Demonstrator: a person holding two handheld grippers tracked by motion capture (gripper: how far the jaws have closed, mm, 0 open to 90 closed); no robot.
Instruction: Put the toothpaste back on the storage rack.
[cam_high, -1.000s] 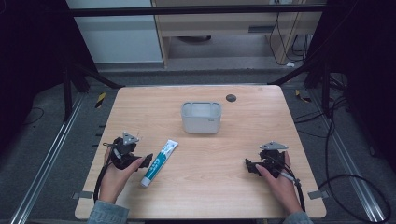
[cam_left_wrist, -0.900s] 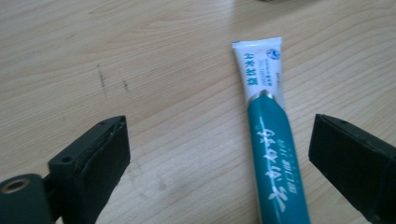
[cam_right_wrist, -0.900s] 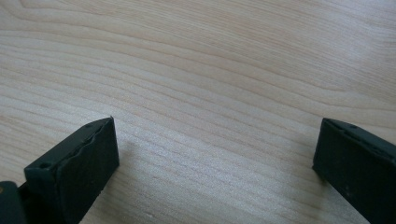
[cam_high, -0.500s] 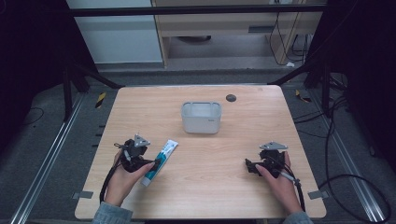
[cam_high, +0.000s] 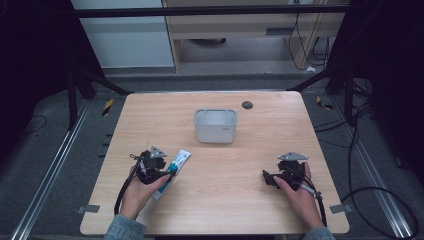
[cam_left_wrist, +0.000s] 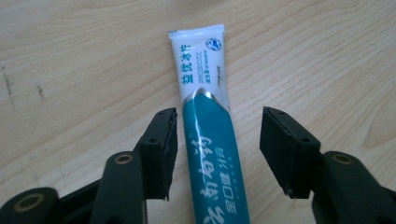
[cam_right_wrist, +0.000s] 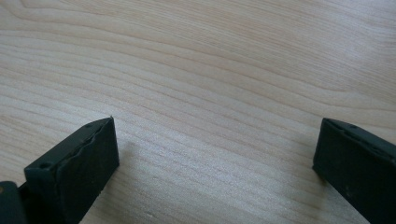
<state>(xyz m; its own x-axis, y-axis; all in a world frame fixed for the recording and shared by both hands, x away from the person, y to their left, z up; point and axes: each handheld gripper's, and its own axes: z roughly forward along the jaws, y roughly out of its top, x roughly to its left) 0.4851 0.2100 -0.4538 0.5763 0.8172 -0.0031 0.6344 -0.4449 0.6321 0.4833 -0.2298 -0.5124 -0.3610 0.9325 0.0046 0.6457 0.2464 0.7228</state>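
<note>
A teal-and-white toothpaste tube (cam_left_wrist: 206, 135) is lying flat on the light wooden table (cam_high: 230, 210), near its front left part, with the flat crimped white end pointing away from the person and toward a translucent plastic container (cam_high: 215, 125) standing well apart at the table's middle; the left gripper (cam_left_wrist: 218, 154) is straddling the tube's teal body with its jaws spread, one on each side and neither yet pressing on it, as the left gripper view shows. The tube is looking light, soft-walled and glossy, so it is likely giving under pressure and sliding if pinched near the thin crimp; the fuller teal middle, where the jaws are now standing, is appearing the surest place to take hold, with a gentle squeeze across its width. Over at the front right, the right gripper (cam_right_wrist: 215, 154) is resting above bare wood with its jaws wide apart, holding nothing
</note>
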